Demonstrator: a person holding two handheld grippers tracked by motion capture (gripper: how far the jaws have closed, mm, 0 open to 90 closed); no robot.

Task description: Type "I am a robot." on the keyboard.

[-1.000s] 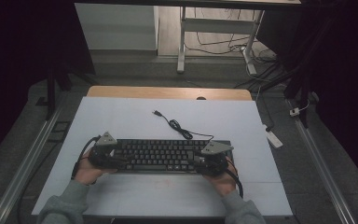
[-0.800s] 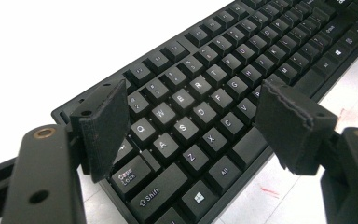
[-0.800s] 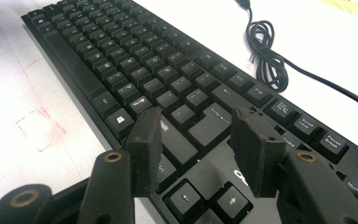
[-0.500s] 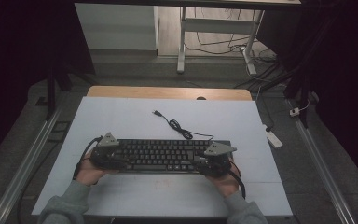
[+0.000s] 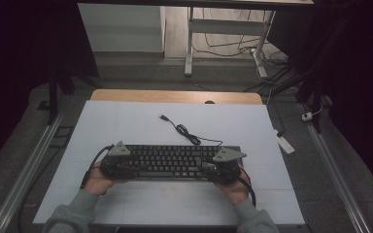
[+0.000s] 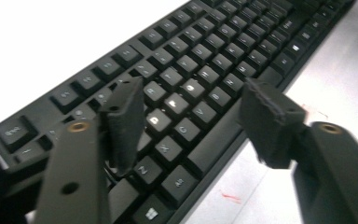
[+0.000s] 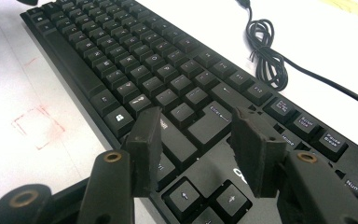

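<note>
A black keyboard (image 5: pixel 170 162) lies across the near half of the white table top (image 5: pixel 126 121). Its black cable (image 5: pixel 184 131) curls away toward the far side and ends in a loose plug (image 5: pixel 162 117). My left gripper (image 5: pixel 119 162) is at the keyboard's left end. In the left gripper view its jaws stand open (image 6: pixel 193 100) over the letter keys (image 6: pixel 200 70) and the front edge. My right gripper (image 5: pixel 221 167) is at the right end. Its jaws stand open (image 7: pixel 196 121) above the Enter key and the arrow keys (image 7: pixel 135 60). The coiled cable (image 7: pixel 265 56) lies beyond.
A faint red square mark (image 5: pixel 167 191) sits on the table just in front of the keyboard. The table's far edge is a wooden strip (image 5: pixel 175 96). Metal rails (image 5: pixel 24 170) run along the floor on both sides. A small white box (image 5: pixel 285 144) lies on the floor at the right.
Both hands have stayed at the keyboard's ends. The left gripper has edged slightly right over the keys; the keyboard itself lies where it did.
</note>
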